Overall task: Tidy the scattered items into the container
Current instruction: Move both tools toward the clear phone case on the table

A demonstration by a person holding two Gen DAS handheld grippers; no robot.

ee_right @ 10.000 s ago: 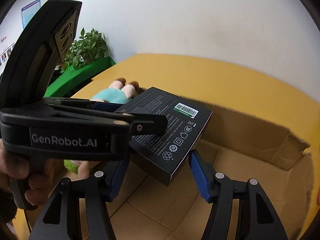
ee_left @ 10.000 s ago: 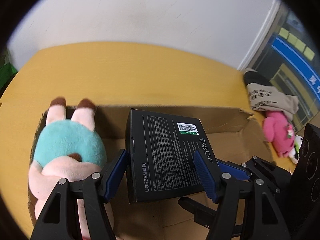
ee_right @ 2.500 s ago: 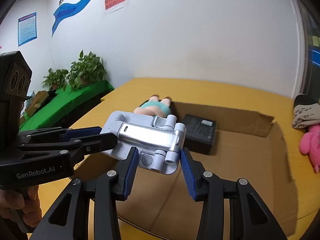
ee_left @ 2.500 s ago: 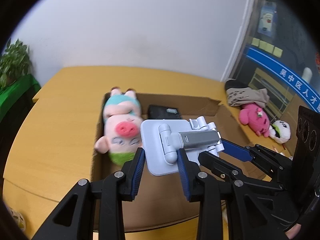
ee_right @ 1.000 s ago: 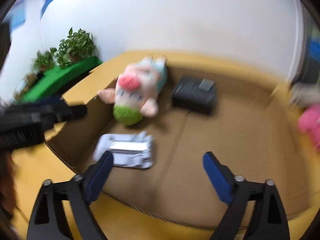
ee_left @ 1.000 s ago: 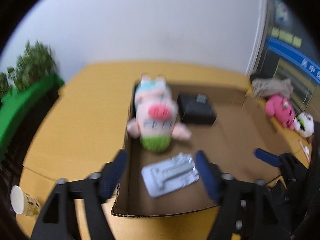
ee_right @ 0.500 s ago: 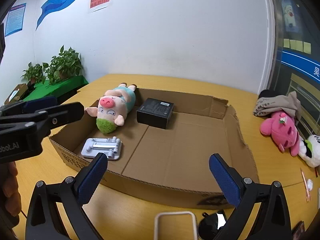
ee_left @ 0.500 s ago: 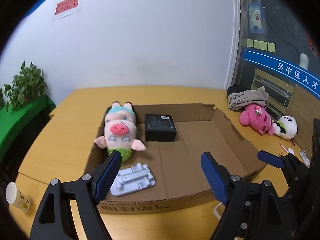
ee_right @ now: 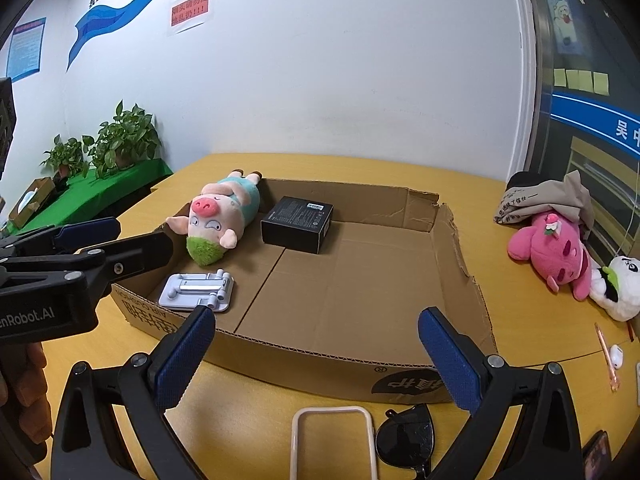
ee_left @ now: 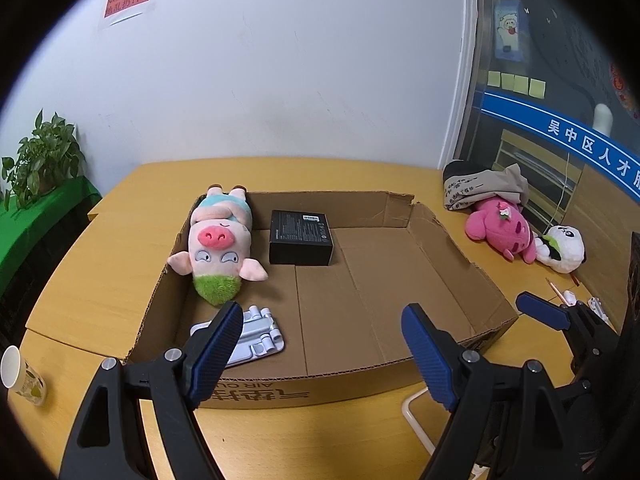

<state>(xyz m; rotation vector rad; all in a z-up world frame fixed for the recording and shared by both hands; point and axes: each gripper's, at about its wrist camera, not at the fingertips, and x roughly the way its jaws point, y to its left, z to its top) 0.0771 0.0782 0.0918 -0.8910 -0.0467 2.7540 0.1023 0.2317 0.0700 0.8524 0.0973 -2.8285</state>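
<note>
A shallow cardboard box [ee_left: 452, 240] [ee_right: 456, 236] lies on the yellow table. Inside it are a pink pig plush [ee_left: 218, 242] [ee_right: 218, 210], a black box [ee_left: 300, 236] [ee_right: 298, 224] and a white phone stand [ee_left: 258, 334] [ee_right: 196, 292]. My left gripper [ee_left: 320, 344] is open and empty, held back from the box's near wall. My right gripper [ee_right: 316, 348] is open and empty, above the table in front of the box. A phone case frame [ee_right: 334, 440] and dark sunglasses [ee_right: 406, 438] lie on the table just below the right gripper.
A pink plush [ee_left: 500, 228] [ee_right: 556, 248], a panda plush [ee_left: 562, 248] [ee_right: 618, 284] and folded cloth [ee_left: 484, 186] [ee_right: 548, 196] lie right of the box. A pencil [ee_right: 604, 354] and small white items [ee_right: 616, 354] lie near the right edge. A paper cup [ee_left: 20, 376] stands front left.
Both grippers let go of the white phone stand, which now lies in the box's front left corner. Both have opened wide and pulled back from the box.
</note>
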